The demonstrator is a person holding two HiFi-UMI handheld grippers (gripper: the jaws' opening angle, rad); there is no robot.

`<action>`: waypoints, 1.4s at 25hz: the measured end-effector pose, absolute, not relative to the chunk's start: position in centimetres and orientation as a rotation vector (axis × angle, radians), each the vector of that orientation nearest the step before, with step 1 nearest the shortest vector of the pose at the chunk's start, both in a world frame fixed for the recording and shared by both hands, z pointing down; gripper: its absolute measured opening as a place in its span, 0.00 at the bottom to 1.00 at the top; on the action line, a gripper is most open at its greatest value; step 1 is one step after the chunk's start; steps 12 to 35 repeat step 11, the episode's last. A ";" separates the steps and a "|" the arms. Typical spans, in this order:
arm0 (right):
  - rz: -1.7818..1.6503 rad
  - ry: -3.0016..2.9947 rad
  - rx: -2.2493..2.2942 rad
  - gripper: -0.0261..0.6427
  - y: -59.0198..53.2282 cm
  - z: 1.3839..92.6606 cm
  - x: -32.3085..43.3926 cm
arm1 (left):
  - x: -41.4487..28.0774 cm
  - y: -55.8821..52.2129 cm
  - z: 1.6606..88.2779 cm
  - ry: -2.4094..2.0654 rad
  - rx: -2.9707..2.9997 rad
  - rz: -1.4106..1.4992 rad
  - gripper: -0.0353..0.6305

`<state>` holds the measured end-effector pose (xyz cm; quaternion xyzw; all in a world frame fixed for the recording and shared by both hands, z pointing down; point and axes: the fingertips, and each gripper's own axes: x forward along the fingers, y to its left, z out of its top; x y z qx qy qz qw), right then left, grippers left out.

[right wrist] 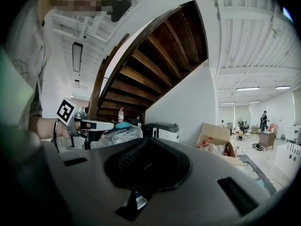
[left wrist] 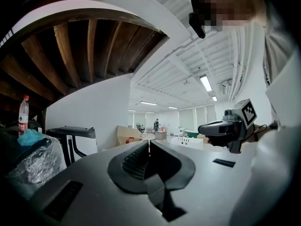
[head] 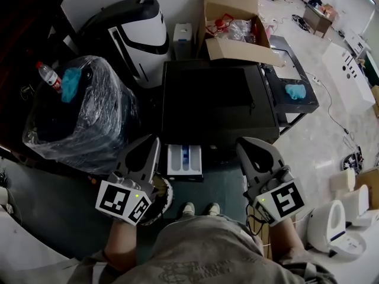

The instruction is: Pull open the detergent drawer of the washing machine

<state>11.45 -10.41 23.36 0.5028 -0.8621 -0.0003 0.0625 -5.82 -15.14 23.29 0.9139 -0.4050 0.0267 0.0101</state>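
In the head view the black washing machine (head: 219, 105) stands in front of me. Its white detergent drawer (head: 184, 160), with a blue part inside, sticks out of the front at the upper left. My left gripper (head: 156, 141) hangs just left of the drawer, apart from it. Its jaws (left wrist: 149, 141) are shut with nothing between them. My right gripper (head: 240, 142) is held to the right of the drawer, also clear of the machine, and its jaws (right wrist: 149, 139) look shut and empty. Both point level into the room.
A plastic-wrapped bin (head: 83, 120) with a water bottle (head: 49, 76) and a blue cloth (head: 70, 83) on top stands at the left. Behind the machine are an open cardboard box (head: 234, 31) and a black-and-white appliance (head: 139, 31). A low table (head: 293, 78) stands at the right.
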 end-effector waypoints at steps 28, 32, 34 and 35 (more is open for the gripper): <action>-0.006 -2.584 1.549 0.08 -10.8 22.9 12.2 | -4.7 -14.9 23.3 -1.275 2.893 0.158 0.09; -0.006 -2.584 1.549 0.08 -10.8 22.9 12.2 | -4.7 -14.9 23.3 -1.275 2.893 0.158 0.09; -0.006 -2.584 1.549 0.08 -10.8 22.9 12.2 | -4.7 -14.9 23.3 -1.275 2.893 0.158 0.09; -0.006 -2.584 1.549 0.08 -10.8 22.9 12.2 | -4.7 -14.9 23.3 -1.275 2.893 0.158 0.09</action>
